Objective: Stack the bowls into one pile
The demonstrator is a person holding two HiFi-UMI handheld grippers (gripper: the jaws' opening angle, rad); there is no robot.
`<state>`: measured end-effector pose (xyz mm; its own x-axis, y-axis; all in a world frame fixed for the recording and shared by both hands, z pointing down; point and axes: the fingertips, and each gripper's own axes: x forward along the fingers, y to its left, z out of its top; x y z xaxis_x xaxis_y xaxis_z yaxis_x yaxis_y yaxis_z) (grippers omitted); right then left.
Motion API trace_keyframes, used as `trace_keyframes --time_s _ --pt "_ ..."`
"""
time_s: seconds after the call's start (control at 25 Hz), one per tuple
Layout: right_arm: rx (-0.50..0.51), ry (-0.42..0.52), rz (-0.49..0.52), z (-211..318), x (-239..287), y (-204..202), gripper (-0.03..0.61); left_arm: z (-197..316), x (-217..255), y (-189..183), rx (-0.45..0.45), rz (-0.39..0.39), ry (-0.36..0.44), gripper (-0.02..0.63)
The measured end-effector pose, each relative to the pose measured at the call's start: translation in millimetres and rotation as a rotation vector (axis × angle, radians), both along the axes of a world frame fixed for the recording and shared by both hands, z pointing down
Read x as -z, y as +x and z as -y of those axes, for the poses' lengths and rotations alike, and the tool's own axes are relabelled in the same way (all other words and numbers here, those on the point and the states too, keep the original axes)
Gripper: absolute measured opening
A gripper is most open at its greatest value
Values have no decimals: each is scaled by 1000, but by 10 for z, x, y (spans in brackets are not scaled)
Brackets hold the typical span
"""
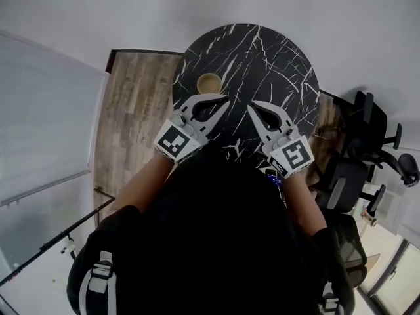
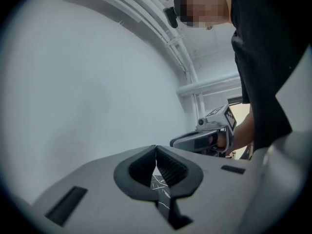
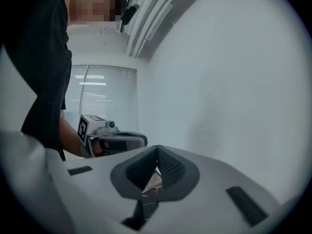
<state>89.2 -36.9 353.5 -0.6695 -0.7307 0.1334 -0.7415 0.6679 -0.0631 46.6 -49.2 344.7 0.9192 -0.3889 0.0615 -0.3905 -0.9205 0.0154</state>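
Black marble veined with white is lying under both of my grippers. It is the round table [image 1: 279,58], and one tan bowl [image 1: 209,82] is sitting on its left part, past my tips.

I am holding my left gripper [image 1: 225,98] over the table with its jaws clenched tip to tip on nothing. The bowl is lying just beyond those tips and slightly to their left, apart from them. My right gripper [image 1: 250,105] is hovering beside the left one, its jaws likewise pressed together and empty, with the bowl farther off to its left. The two sets of tips are angling toward each other, near but not touching.

The bowl is standing upright with its mouth facing up. From above it is looking round, so it is showing no long axis. I cannot tell whether it is one bowl or several nested.
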Motion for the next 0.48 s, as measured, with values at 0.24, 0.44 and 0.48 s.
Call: trace_keyframes --time_s 0.24,0.44,0.48 --pt "42 -9 -4 -16 -38 -105 3 -24 -18 -116 39 -5 2 5" --pt "66 -14 -5 -14 -39 -185 3 -39 -17 -199 63 -3 -3 5" --pt "69 -14 -4 -13 -38 -200 3 -44 -16 -216 66 -3 -3 5"
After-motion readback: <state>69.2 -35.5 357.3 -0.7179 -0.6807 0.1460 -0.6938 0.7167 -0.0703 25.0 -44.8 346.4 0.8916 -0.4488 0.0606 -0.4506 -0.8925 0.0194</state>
